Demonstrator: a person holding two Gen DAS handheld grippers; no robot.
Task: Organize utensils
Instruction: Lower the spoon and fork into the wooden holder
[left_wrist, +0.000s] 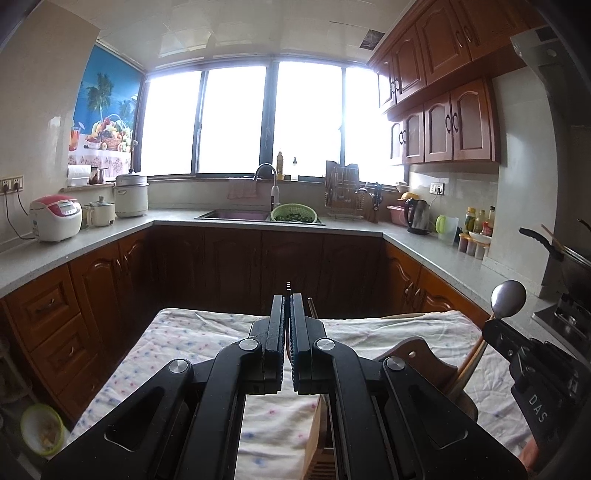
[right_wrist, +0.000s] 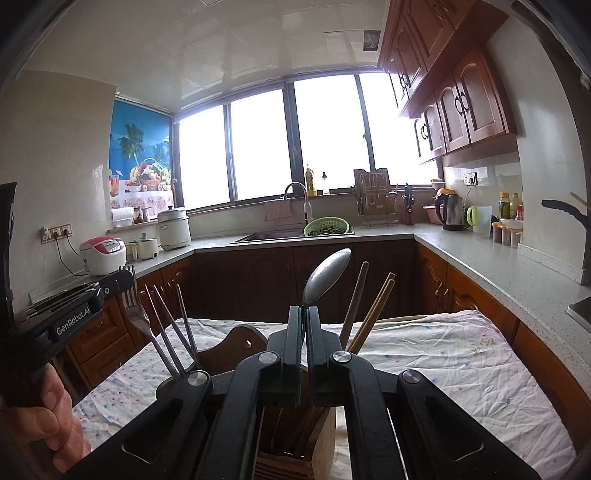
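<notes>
My left gripper (left_wrist: 287, 300) is shut on a metal fork (right_wrist: 130, 295), whose tines (left_wrist: 288, 284) just show past the fingertips. In the right wrist view this gripper (right_wrist: 118, 282) comes in from the left, and the fork's handle slants down toward the wooden utensil holder (right_wrist: 291, 454). My right gripper (right_wrist: 304, 312) is shut on a metal spoon (right_wrist: 328, 275), bowl end up, above the holder. The left wrist view shows that spoon (left_wrist: 508, 298) at the right. Wooden chopsticks (right_wrist: 371, 314) and metal chopsticks (right_wrist: 181, 325) stand in the holder.
The holder stands on a table under a floral cloth (right_wrist: 443, 354). Kitchen counters (left_wrist: 436, 254) with a sink (left_wrist: 236, 215), a kettle (left_wrist: 419, 218) and rice cookers run around behind. A wok handle (left_wrist: 543, 240) juts in at the right. A green bowl (left_wrist: 40, 428) sits low left.
</notes>
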